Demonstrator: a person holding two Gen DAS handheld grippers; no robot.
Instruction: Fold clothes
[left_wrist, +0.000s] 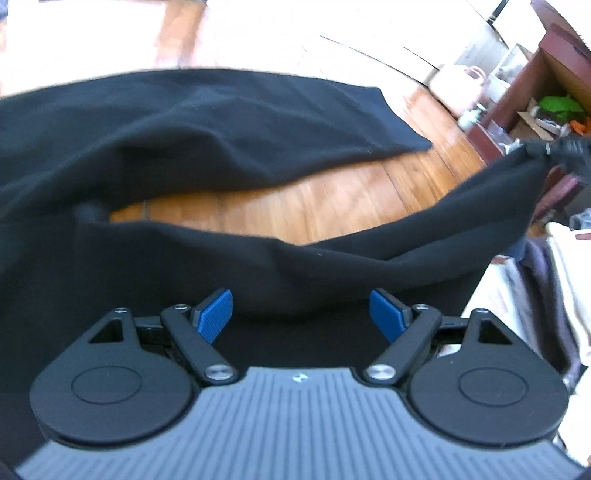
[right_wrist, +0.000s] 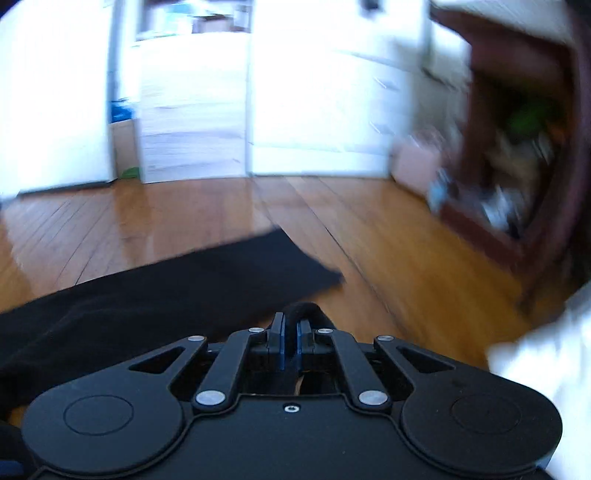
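A black garment, seemingly trousers (left_wrist: 207, 125), lies spread on the wooden floor with two legs reaching right. My left gripper (left_wrist: 301, 314) hovers over the near leg, blue pads (left_wrist: 216, 314) wide apart, nothing between them. The near leg's end is lifted at the right, where my right gripper (left_wrist: 546, 149) pinches it. In the right wrist view, which is motion-blurred, my right gripper (right_wrist: 291, 332) is shut on a fold of the black cloth (right_wrist: 306, 310); the far leg (right_wrist: 221, 273) lies flat on the floor ahead.
Wooden floor (left_wrist: 314, 199) shows between the two legs. A dark red shelf unit (left_wrist: 535, 81) with clutter stands at the right, a pale bag (left_wrist: 458, 85) beside it. White and pale cloth (left_wrist: 569, 266) lies at the right edge. White doors and walls (right_wrist: 314, 92) stand ahead.
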